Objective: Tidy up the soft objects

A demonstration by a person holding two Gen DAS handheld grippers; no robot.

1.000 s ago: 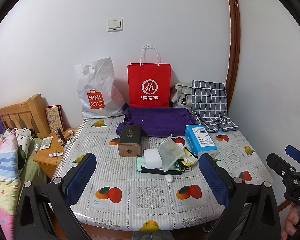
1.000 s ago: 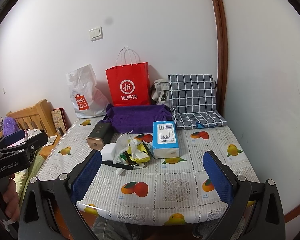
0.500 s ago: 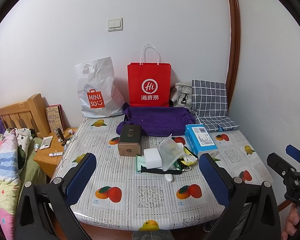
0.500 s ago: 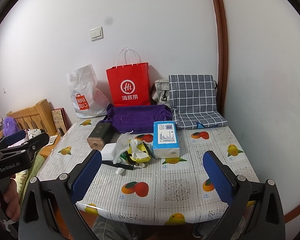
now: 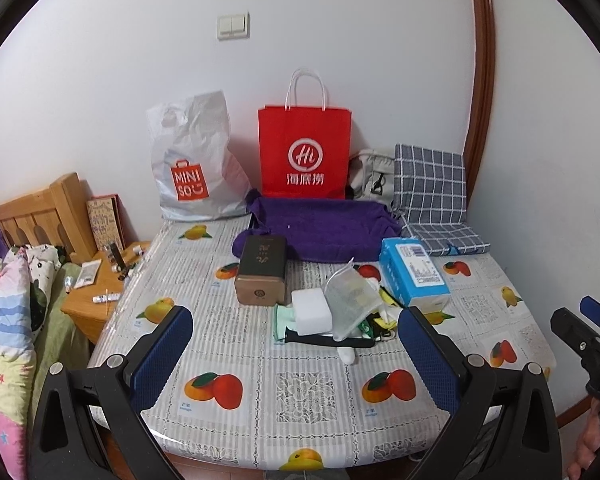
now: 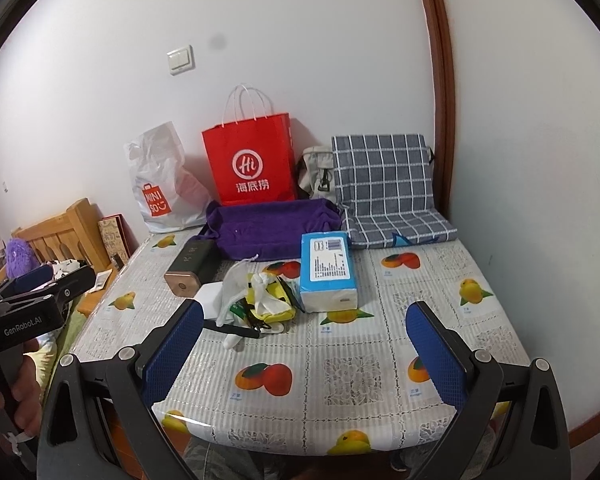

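Both the left gripper [image 5: 296,344] and the right gripper [image 6: 302,344] hover with jaws spread wide and nothing between them, above the near edge of the table [image 5: 300,400], short of the clutter at its middle. That clutter, a mesh pouch [image 5: 350,300], a white block [image 5: 311,312] and a yellow pouch [image 6: 270,298], lies just in front of the purple towel [image 5: 324,232]. The blue tissue pack [image 5: 414,278] sits at the towel's front right corner, the dark box [image 5: 262,274] at its front left, and the checked cushion [image 5: 432,200] to its right.
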